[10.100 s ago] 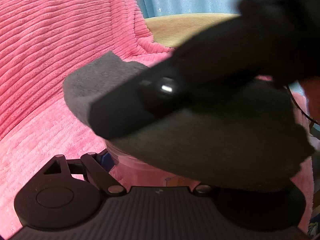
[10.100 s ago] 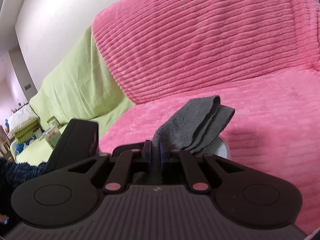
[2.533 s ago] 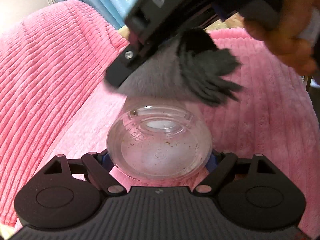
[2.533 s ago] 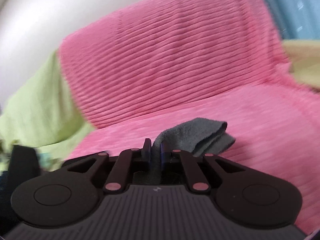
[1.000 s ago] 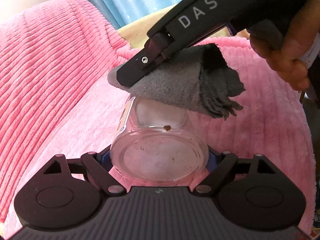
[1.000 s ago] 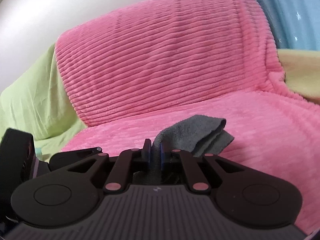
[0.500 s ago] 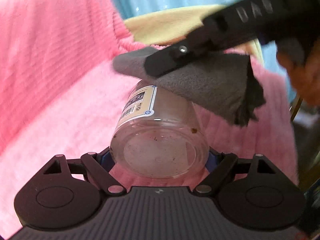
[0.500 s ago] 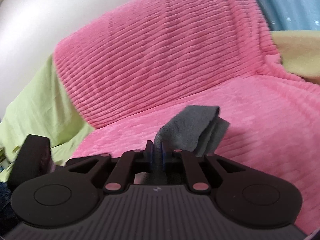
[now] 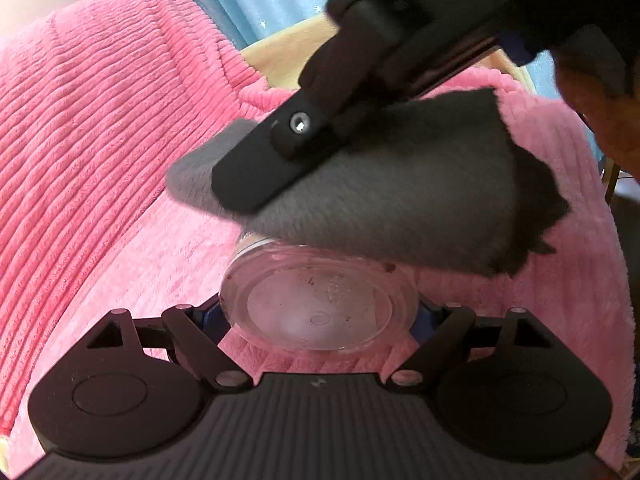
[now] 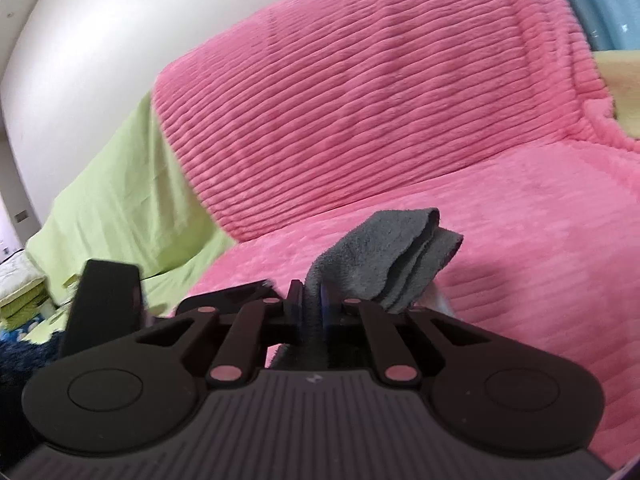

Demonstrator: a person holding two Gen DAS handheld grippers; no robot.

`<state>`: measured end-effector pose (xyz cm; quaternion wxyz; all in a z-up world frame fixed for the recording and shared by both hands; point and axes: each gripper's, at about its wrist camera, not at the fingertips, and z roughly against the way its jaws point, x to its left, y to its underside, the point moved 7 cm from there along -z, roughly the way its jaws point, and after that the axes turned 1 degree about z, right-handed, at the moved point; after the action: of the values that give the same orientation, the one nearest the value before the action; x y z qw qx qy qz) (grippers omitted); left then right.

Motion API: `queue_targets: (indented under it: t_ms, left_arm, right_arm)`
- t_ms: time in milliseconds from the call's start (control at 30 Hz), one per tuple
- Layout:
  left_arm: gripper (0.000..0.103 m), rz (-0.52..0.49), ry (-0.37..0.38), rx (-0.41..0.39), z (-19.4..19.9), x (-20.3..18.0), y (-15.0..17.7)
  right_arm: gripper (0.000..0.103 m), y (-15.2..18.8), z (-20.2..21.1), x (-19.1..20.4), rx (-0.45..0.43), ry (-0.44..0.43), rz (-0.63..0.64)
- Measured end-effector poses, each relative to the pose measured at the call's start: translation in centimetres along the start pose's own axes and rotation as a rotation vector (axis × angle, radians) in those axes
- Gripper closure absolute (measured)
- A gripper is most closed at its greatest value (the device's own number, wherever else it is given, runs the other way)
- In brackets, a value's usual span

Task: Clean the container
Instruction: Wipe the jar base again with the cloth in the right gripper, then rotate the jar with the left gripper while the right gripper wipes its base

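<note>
Left gripper (image 9: pixel 320 316) clamped clear jar (image 9: pixel 320 304) sideways, base toward camera, so other hand could work on it. Specks on glass. Grey cloth (image 9: pixel 384 204) pressed on jar's top side, over pink blanket (image 9: pixel 100 140).

Right view: right gripper (image 10: pixel 310 308) pinched folded cloth (image 10: pixel 384 256) tight, free end sticking forward. Jar mostly hidden under cloth, guess wiping midway.

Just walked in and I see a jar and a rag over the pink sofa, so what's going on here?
A person is cleaning a clear plastic jar with two handheld grippers. The left gripper clamps the jar by its sides, base toward the camera, with brown specks visible through it. The right gripper is shut on a folded grey cloth, which lies across the jar's upper side. All of this is above a pink ribbed blanket.
</note>
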<state>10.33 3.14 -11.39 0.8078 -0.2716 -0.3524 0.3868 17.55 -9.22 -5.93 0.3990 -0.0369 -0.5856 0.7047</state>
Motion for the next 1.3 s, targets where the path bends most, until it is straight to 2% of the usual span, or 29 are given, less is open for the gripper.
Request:
queue_targets:
  t_ms: [167,233,333,400,500,567,633,767,867,967,1067,1200,1300]
  left_arm:
    - [0.018,-0.005,-0.003,-0.008,0.3,-0.6,-0.1]
    - [0.018,-0.008,-0.005,-0.015,0.5,-0.9,-0.3]
    - [0.018,-0.005,-0.003,-0.012,0.6,-1.3,-0.3]
    - [0.018,0.035,0.027,-0.003,1.0,-1.1,-0.4]
    - [0.014,0.205,0.147,-0.014,2.4,0.3,-1.2]
    - [0.014,0.294,0.186,-0.016,2.5,1.0,-1.3]
    - [0.016,0.257,0.164,-0.023,2.7,0.6,-1.3]
    - [0.017,-0.025,-0.03,-0.059,2.6,-0.6,-1.7]
    - [0.017,-0.113,-0.08,-0.059,2.6,-0.6,0.0]
    - [0.017,-0.087,-0.065,-0.055,2.0,-0.3,-0.3]
    - [0.017,-0.041,-0.034,-0.049,1.7,0.3,-0.3]
    - [0.018,-0.001,-0.011,-0.033,1.4,0.9,0.0]
    - [0.018,-0.01,-0.013,-0.031,1.5,0.8,0.1]
  right_arm:
    - [0.098,-0.7,-0.1,-1.7,-0.051,0.192,0.053]
    - [0.098,-0.8,0.1,-2.1,-0.058,0.237,0.056]
    - [0.098,-0.7,0.4,-2.3,-0.062,0.218,0.021]
    - [0.098,-0.7,0.4,-2.3,-0.059,0.208,0.007]
    - [0.098,-0.6,0.8,-2.5,-0.055,0.201,-0.019]
    - [0.098,-0.6,1.2,-2.7,-0.054,0.194,-0.042]
    - [0.098,-0.6,1.2,-2.8,-0.048,0.195,-0.05]
    - [0.095,-0.5,1.6,-2.3,-0.022,0.204,-0.032]
    - [0.095,-0.4,2.0,-1.1,-0.026,0.137,-0.018]
    - [0.095,-0.3,1.6,0.8,-0.015,0.025,0.008]
    - [0.095,0.4,0.6,2.5,0.025,-0.04,0.058]
    - [0.098,0.9,-0.4,2.5,0.037,-0.053,0.059]
    - [0.098,0.5,-0.6,1.2,0.016,-0.024,0.016]
